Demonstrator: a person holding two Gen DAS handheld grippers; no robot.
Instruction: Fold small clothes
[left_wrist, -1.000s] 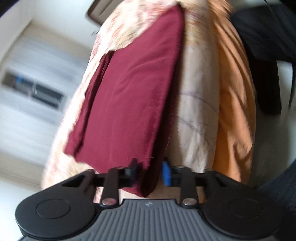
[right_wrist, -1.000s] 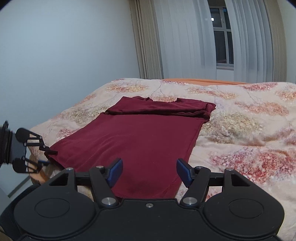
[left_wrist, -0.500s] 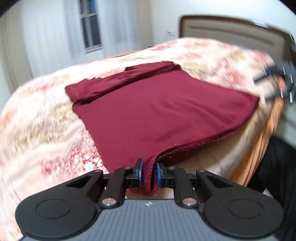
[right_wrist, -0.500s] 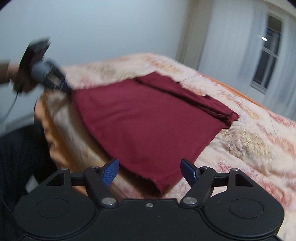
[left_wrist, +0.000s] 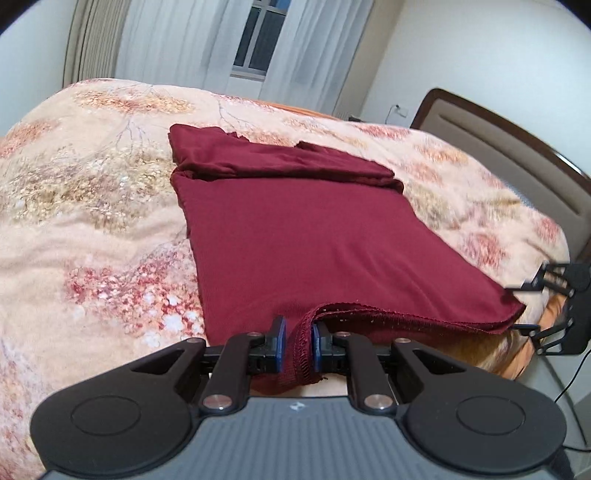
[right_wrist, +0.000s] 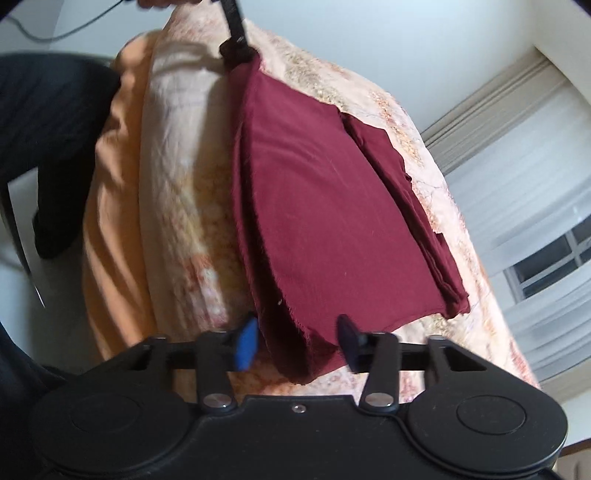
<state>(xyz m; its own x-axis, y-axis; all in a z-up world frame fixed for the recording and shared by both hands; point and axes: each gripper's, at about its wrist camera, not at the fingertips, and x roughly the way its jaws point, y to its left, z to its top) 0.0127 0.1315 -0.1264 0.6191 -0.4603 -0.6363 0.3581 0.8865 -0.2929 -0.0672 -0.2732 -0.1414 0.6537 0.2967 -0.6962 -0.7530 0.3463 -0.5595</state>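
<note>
A dark red shirt (left_wrist: 295, 229) lies flat on the floral bedspread (left_wrist: 92, 206), its sleeves folded across the far end. My left gripper (left_wrist: 298, 343) is shut on the shirt's near hem corner, the fabric bunched between its blue pads. My right gripper (right_wrist: 295, 341) is open with its fingers either side of the other hem corner of the shirt (right_wrist: 332, 206), which hangs at the bed edge. The right gripper also shows at the right edge of the left wrist view (left_wrist: 524, 306), and the left gripper at the top of the right wrist view (right_wrist: 236, 48).
An orange sheet (right_wrist: 110, 206) hangs down the bed side below the bedspread. A padded headboard (left_wrist: 517, 155) stands at the right. A curtained window (left_wrist: 258, 40) is behind the bed. Dark clothing (right_wrist: 44, 155) is beside the bed.
My right gripper has swung down and rolled over to straddle the shirt's free hem corner. My left gripper stays shut on its corner and now faces straight across the bed.
</note>
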